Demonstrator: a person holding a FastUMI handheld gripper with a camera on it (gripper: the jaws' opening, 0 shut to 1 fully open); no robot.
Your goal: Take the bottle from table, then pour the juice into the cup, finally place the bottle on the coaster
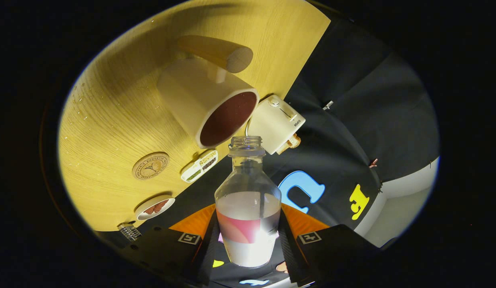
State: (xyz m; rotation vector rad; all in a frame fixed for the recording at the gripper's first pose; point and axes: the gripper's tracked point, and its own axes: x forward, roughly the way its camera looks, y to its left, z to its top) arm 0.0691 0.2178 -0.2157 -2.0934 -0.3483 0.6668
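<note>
- The gripper (248, 240) was seen closed on a clear bottle (248, 208), with one finger pressed against each side of the bottle's lower body.
- The bottle was uncapped, and its open neck pointed away from the fingers, toward the mouth of the cup (209, 104).
- A cloudy, pale liquid was held in the lower part of the bottle; its upper part was clear.
- The cup, a cream mug with a dark brown inside and a wooden handle (215, 52), was seen just beyond the bottle's neck, standing on the wooden table (111, 120).
- The whole scene appeared tilted in the gripper view, so that the table rose to one side of the bottle.
- A round wooden coaster (150, 165) with a stamped mark was seen lying on the table, beside the cup and apart from it.
- A small white tray (199, 166) of seeds or grains was seen between the coaster and the bottle's neck.
- A white toaster-like appliance (276, 123) was seen at the table's edge, just beside the cup.
- A small dish (154, 207) was seen nearer the fingers, past the coaster.
</note>
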